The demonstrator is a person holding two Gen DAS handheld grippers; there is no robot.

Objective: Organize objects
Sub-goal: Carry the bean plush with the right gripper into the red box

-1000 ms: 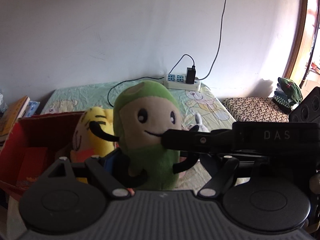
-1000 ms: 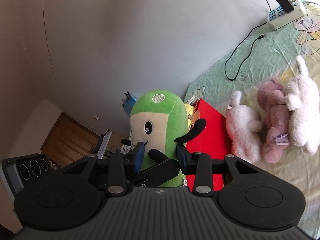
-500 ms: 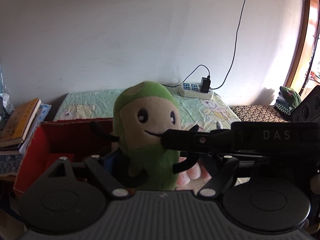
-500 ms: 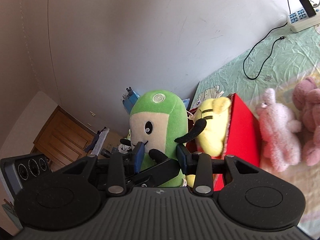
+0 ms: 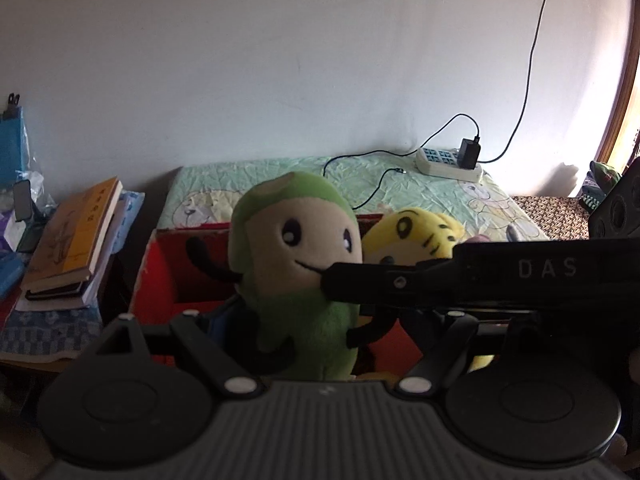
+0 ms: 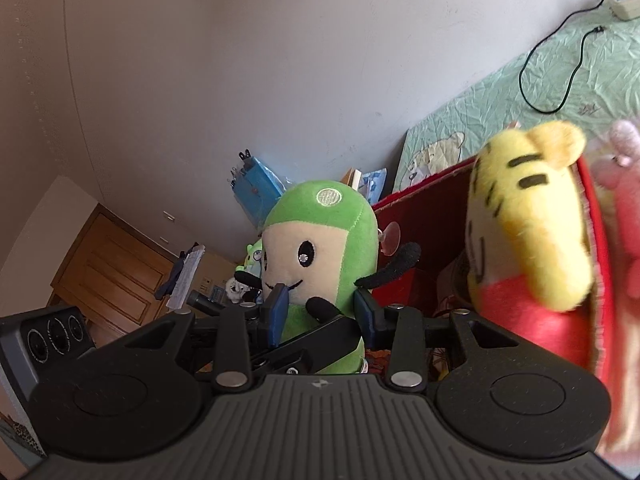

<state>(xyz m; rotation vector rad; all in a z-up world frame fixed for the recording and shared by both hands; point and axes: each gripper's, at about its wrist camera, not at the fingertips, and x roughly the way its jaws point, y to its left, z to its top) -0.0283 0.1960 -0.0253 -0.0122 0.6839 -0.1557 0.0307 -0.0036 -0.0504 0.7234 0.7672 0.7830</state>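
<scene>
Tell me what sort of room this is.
Most likely a bedroom: a bed with a cartoon-print sheet, a stack of books beside it, and a red box holding soft toys.

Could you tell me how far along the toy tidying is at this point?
Done: the yellow tiger plush already sits in the red box. In hand: both the left gripper and right gripper clamp the green plush beside the box. Left: a pink plush outside the box.

Left gripper [image 5: 304, 320]: pads clamped on toy's sides.
Right gripper [image 6: 322, 308]: blue pads [image 6: 276, 310] pressing toy, finger crossing left view.
</scene>
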